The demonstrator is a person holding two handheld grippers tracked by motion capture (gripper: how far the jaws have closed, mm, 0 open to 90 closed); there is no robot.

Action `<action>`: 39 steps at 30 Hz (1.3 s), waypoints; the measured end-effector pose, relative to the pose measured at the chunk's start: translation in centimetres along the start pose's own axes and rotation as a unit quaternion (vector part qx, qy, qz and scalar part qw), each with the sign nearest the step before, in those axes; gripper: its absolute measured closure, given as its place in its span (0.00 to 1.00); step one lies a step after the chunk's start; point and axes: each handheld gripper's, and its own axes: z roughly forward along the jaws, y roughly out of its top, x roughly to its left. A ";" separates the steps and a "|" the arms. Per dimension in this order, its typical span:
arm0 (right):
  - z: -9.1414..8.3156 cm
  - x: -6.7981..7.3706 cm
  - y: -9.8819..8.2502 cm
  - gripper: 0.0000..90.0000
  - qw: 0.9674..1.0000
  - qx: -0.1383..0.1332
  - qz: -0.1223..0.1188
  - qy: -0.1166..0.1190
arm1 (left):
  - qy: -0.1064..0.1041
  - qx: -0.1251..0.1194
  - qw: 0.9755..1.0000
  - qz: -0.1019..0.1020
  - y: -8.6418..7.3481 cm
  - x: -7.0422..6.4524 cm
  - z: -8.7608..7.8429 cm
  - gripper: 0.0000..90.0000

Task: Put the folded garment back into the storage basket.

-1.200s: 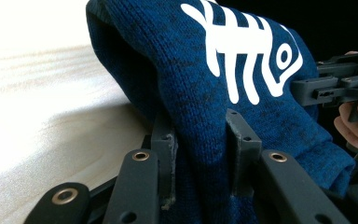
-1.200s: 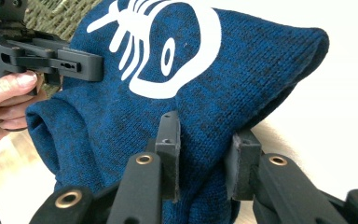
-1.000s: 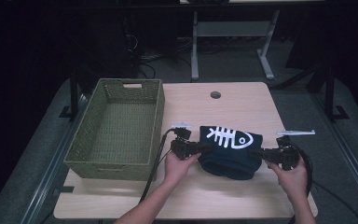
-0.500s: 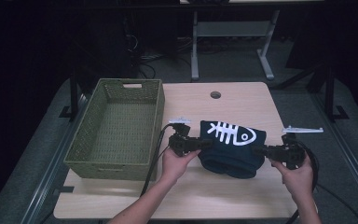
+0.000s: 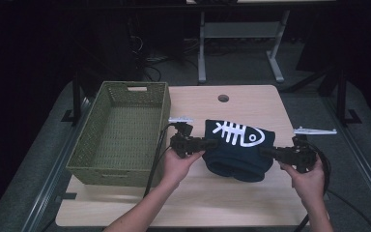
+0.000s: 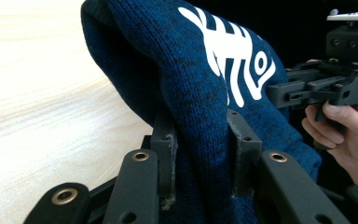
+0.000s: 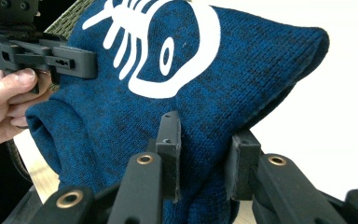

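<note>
- The left tongs (image 5: 207,143) are pinching a fold at the left end of the folded blue sweater (image 5: 239,150), jaws pressing the knit.
- The right tongs (image 5: 265,152) are pinching its right end likewise.
- The sweater is lying on the wooden surface (image 5: 193,203), just beside the green basket (image 5: 121,135).

On the tabletop (image 5: 232,193), a basket (image 5: 121,133) sits at the left of the frame and a folded sweater (image 5: 239,150) at centre right. The left hand-held gripper (image 5: 207,144) meets the sweater's left edge, between basket and sweater; the right hand-held gripper (image 5: 266,153) meets its right edge.
</note>
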 end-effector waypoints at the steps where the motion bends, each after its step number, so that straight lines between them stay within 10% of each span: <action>1: 0.0 0.1 0.1 0.79 1.000 0.000 -0.002 0.001 | -0.002 -0.001 1.000 -0.002 0.1 0.0 -0.1 0.77; 39: 1.6 4.2 4.0 0.79 0.999 0.006 -0.052 0.012 | -0.007 -0.014 1.000 -0.008 2.4 0.6 -5.5 0.77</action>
